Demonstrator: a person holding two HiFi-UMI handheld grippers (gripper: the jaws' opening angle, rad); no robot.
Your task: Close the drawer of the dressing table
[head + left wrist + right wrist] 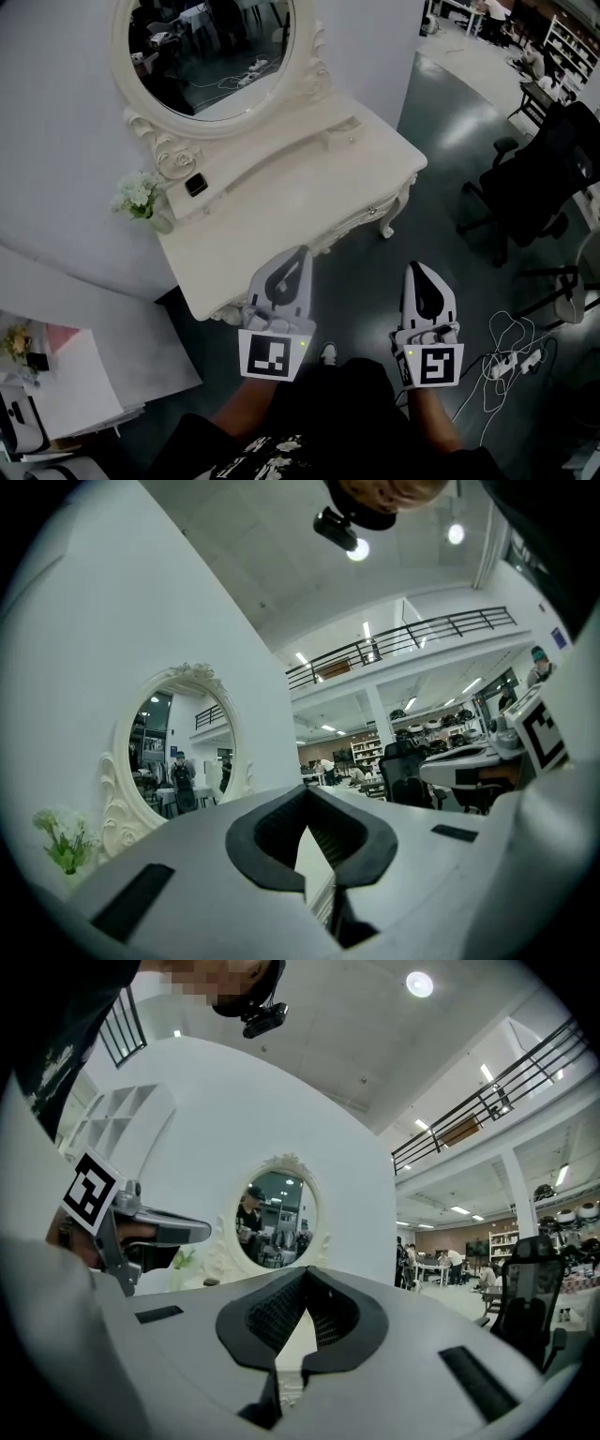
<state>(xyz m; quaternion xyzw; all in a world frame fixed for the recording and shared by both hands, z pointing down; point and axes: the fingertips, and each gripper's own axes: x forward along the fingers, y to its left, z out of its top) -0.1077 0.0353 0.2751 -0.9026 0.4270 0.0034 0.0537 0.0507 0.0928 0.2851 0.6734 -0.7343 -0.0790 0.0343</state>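
Note:
The white dressing table (281,187) with its oval mirror (211,47) stands ahead of me against a pale wall. No drawer juts out from under its carved front edge (323,246) in the head view. My left gripper (302,253) is shut and empty, its tip right at that front edge. In the left gripper view the left gripper (307,797) points along the table top, with the mirror (183,761) to its left. My right gripper (416,268) is shut and empty over the floor, to the right of the table. The right gripper (305,1274) faces the mirror (277,1218).
A small bunch of white flowers (139,195) and a small black object (196,185) sit at the table's back left. A black office chair (534,187) stands on the dark floor to the right. Cables and a power strip (511,361) lie near my right side. A low white desk (56,375) is at lower left.

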